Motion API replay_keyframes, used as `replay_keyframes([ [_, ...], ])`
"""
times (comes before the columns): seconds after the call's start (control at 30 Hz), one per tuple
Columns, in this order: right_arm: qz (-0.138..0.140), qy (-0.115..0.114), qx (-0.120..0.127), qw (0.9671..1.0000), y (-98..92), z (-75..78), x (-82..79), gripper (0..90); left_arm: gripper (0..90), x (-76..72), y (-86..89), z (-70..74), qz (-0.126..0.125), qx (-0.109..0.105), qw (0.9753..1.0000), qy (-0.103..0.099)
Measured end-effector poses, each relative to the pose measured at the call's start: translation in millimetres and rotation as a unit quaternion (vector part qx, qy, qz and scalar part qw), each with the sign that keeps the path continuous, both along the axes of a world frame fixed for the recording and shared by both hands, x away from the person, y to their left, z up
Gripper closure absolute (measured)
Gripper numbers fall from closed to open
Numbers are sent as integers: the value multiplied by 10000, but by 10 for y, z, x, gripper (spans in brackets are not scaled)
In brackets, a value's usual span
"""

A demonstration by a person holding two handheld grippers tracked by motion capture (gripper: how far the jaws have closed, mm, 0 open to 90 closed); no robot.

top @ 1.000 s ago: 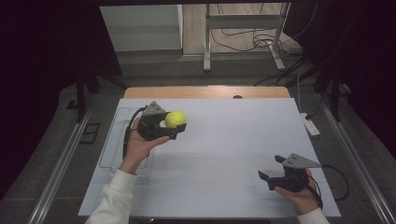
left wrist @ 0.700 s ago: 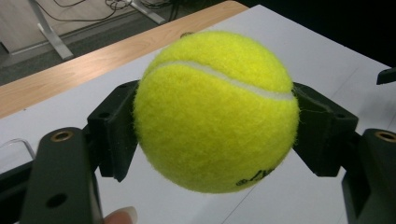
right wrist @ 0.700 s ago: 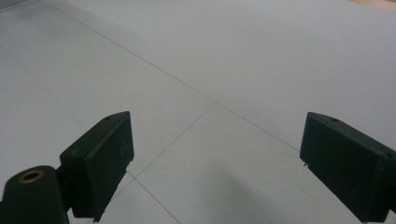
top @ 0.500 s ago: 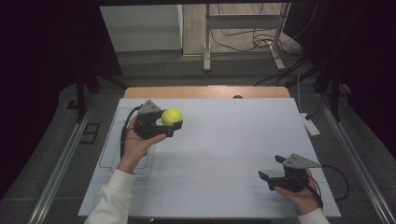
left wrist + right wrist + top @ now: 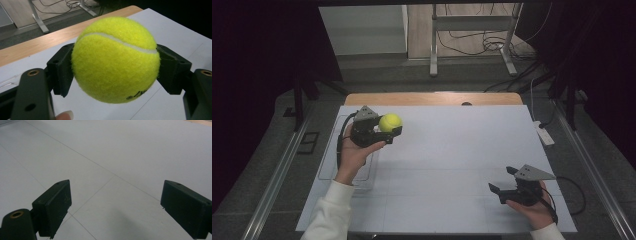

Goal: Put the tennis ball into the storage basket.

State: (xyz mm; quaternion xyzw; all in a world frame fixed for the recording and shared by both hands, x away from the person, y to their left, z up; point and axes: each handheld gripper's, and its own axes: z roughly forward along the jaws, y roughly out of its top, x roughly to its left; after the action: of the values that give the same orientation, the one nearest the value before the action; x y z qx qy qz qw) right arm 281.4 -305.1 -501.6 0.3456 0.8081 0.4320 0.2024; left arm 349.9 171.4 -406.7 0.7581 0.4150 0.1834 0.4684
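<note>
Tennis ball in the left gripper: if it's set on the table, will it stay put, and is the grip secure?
The tennis ball is round, so it would likely roll on the flat white table once released. Its fuzzy felt probably resists slipping between the jaws of the left gripper. The jaws pinch it near its widest part, so the hold looks fairly secure.

My left gripper (image 5: 384, 131) is raised over the far-left part of the table, jaws clamped on both sides of a load, forearm in a white sleeve angled up from the near edge. My right gripper (image 5: 503, 181) sits low at the near right, jaws spread wide, nothing between them, hand cupped underneath.
</note>
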Motion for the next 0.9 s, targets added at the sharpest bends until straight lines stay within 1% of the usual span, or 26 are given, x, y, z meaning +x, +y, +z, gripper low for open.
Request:
replay_keyframes([
  [0.27, -2, -2, 7, 10000, -2, 2, -2, 102, 262, 1, 45, 4, 89, -50, 9999, -25],
  [0.6, -8, -3, -2, 10000, -3, 4, -7, 102, 262, 1, 140, 24, 218, -173, 9996, -59],
  [0.83, -11, -3, -11, 10000, -3, 4, -8, 102, 262, 4, 189, 30, 281, -201, 9994, -82],
  [0.9, -15, -8, -23, 10000, -5, 6, -10, 102, 262, 11, 214, 24, 337, -205, 9992, -74],
])
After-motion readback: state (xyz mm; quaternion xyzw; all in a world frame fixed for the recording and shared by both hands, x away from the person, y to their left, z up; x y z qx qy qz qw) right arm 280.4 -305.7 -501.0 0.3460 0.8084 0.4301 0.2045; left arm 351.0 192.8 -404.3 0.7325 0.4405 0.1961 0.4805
